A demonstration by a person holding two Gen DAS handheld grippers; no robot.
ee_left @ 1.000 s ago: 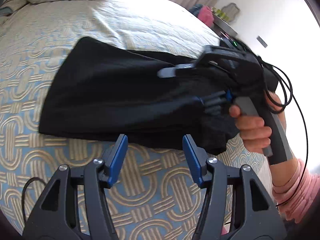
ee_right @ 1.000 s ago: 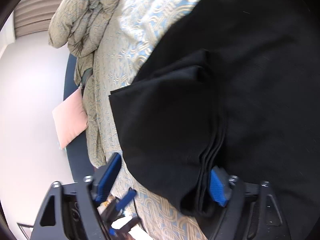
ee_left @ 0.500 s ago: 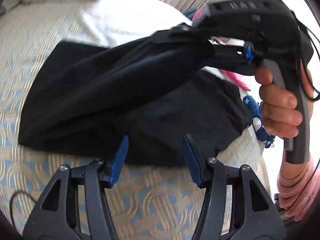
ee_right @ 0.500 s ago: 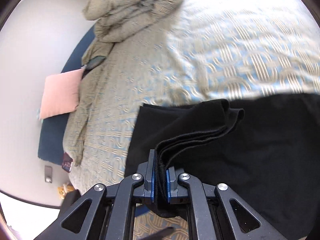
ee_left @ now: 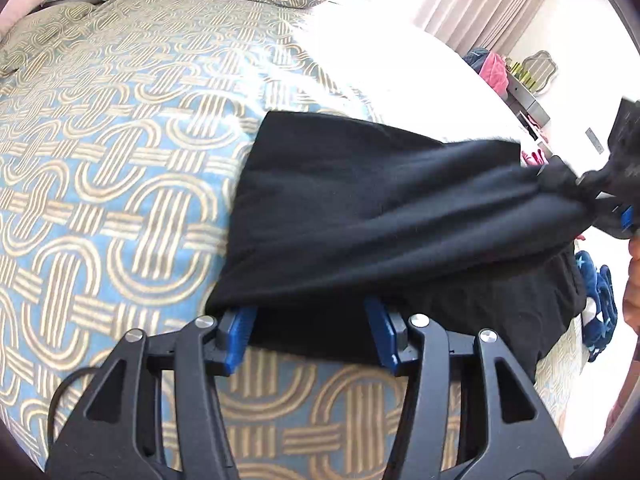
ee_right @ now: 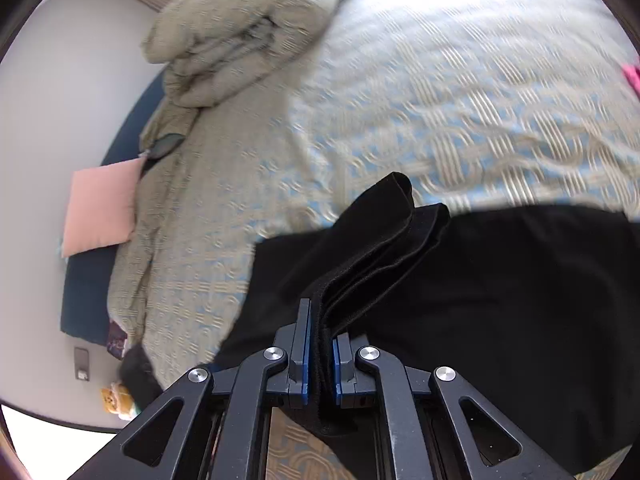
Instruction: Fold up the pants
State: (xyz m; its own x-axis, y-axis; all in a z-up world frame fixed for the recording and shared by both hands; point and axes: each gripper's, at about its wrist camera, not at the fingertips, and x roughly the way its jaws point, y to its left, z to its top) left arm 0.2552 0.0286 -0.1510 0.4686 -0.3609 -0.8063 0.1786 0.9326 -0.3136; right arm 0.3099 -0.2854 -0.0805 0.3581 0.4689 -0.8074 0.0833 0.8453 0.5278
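Right tongs (ee_right: 320, 354) pinching pants (ee_left: 380, 200) hem; left tongs (ee_left: 306, 330) closing around near edge, not yet pinching: you're matching corners first.

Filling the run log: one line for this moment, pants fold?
right gripper: shut on pants, edge lifted | left gripper: jaws closing around near edge, not clamped | bedspread: pants partly resting

A bedroom: patterned bed (ee_left: 120, 160), pillow (ee_right: 100, 208), curtains (ee_left: 480, 4).
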